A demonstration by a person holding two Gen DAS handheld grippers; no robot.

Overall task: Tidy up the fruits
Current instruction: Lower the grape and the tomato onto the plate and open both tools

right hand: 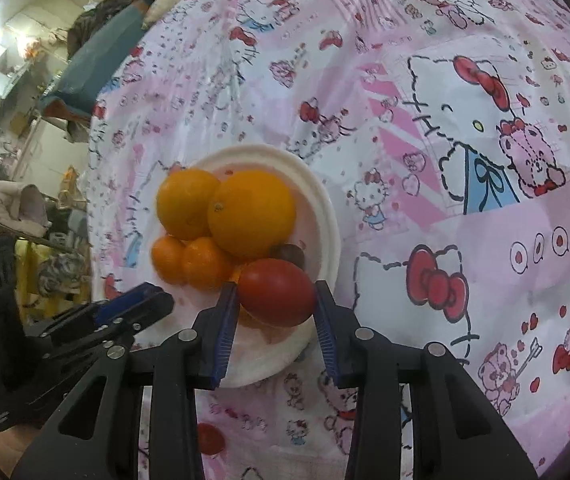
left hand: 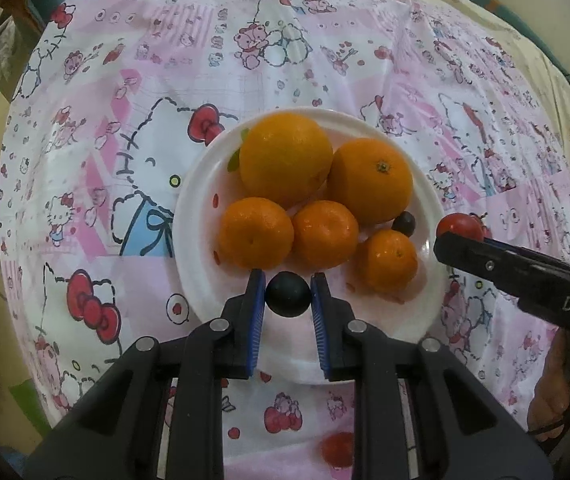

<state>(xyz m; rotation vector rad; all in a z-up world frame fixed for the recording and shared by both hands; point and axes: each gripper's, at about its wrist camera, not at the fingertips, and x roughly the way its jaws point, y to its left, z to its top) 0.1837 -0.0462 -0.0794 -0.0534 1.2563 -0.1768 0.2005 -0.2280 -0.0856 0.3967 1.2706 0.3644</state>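
Left gripper (left hand: 288, 294): clamped on dark round fruit (left hand: 287, 294), above white plate (left hand: 189, 240) near rim.
Right gripper (right hand: 276, 300): clamped on red tomato (right hand: 276, 293), over plate edge.
Risk: either may roll off; crowded oranges (left hand: 285, 158) leave little room.

- Left wrist camera looks steeply down along its fingers, close over the white plate (left hand: 189, 240) at frame centre, with the cloth (left hand: 125, 80) filling the rest.
- Right wrist camera looks down from the plate's other side, plate (right hand: 325, 216) left of centre.
- Both views share the plate, its oranges (left hand: 285, 158) (right hand: 251, 214) and the cloth.
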